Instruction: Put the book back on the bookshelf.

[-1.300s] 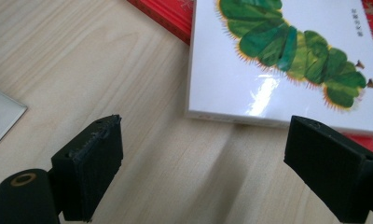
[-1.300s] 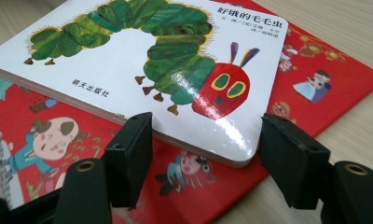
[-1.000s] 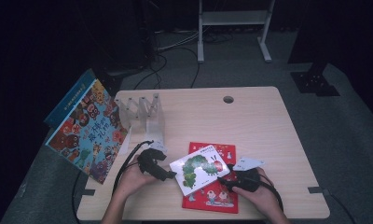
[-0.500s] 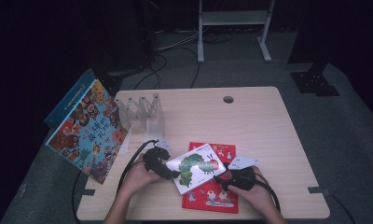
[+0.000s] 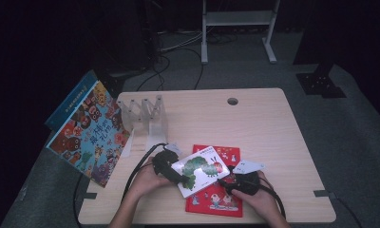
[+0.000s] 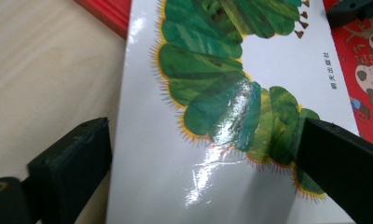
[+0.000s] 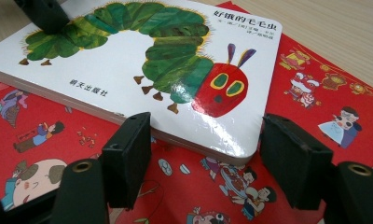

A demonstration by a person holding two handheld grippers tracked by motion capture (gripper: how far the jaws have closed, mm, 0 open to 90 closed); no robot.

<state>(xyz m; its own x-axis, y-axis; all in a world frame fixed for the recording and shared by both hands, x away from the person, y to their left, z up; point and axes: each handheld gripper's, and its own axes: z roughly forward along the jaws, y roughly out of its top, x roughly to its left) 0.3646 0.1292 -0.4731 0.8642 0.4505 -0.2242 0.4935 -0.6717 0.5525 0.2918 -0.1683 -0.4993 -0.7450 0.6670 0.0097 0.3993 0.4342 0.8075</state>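
A white board book with a green caterpillar [image 5: 200,170] lies slantwise on a red picture book [image 5: 216,200] near the table's front edge. My left gripper [image 5: 171,169] is at the white book's left end. Its jaws have just been opening and stand wide; in the left gripper view [image 6: 205,156] one jaw is over the bare table and the other over the white book's cover [image 6: 212,70], neither pressing on it. My right gripper [image 5: 238,181] hovers open over the red book [image 7: 44,140], and the white book's corner [image 7: 231,135] lies just ahead of its jaws [image 7: 210,158].
A large colourful book [image 5: 90,135] leans off the table's left edge. A clear plastic book rack [image 5: 147,116] stands at the back left. A cable hole [image 5: 232,101] sits in the far middle of the table. Black cables trail from both grippers toward the front edge.
My left gripper has slid right onto the white book's left end. The right gripper and both books have kept still.
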